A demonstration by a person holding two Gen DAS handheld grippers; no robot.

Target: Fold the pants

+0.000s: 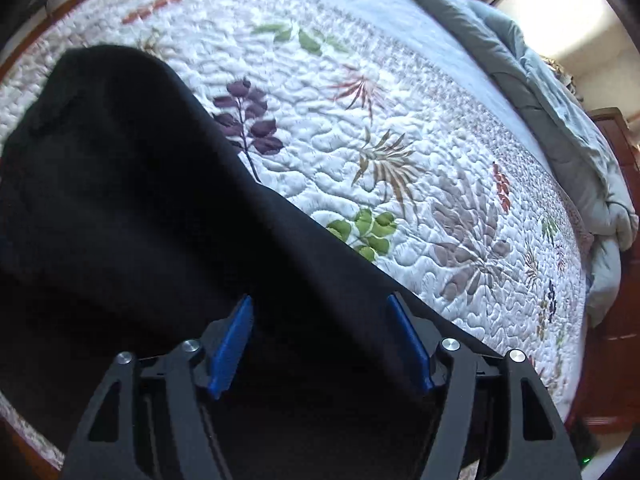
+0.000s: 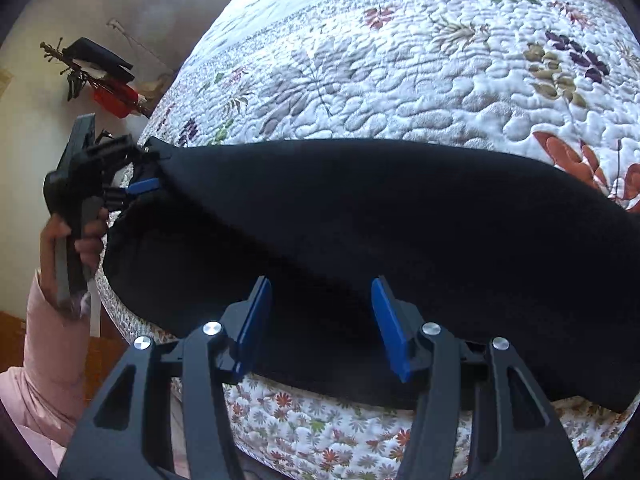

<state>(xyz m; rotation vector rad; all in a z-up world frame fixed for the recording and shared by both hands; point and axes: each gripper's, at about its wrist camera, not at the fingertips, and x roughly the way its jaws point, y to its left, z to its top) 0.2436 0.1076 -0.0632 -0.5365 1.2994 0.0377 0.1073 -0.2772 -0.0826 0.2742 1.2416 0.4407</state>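
Folding black pants (image 2: 400, 220) on a quilted bed (image 2: 400, 92), seen from both wrist cameras. Nearest in the right wrist view, the right gripper (image 2: 322, 328) stands with its blue pads apart over the near hem of the cloth, which lies along the bed's near edge; nothing sits pinched between the pads. Toward the left end of that edge, the left gripper (image 2: 146, 186) meets a corner of the pants, held up by a hand (image 2: 68, 236) in a pink sleeve — the view suggests a grip there, though blur hides the contact. In its own view the left gripper (image 1: 320, 340) shows pads set apart, with dark cloth filling the gap between and beyond them, so whether it clamps the fabric cannot be told.

To do the step well, it seems wise to seat both grips on matching corners of the near edge, lift together, and carry the cloth evenly across — keeping the fold line straight and the layers from bunching.

Only the left wrist view shows a rumpled grey-blue duvet (image 1: 560, 120) along the bed's far edge; only the right shows the hand and a wall rack (image 2: 100, 76) beyond.
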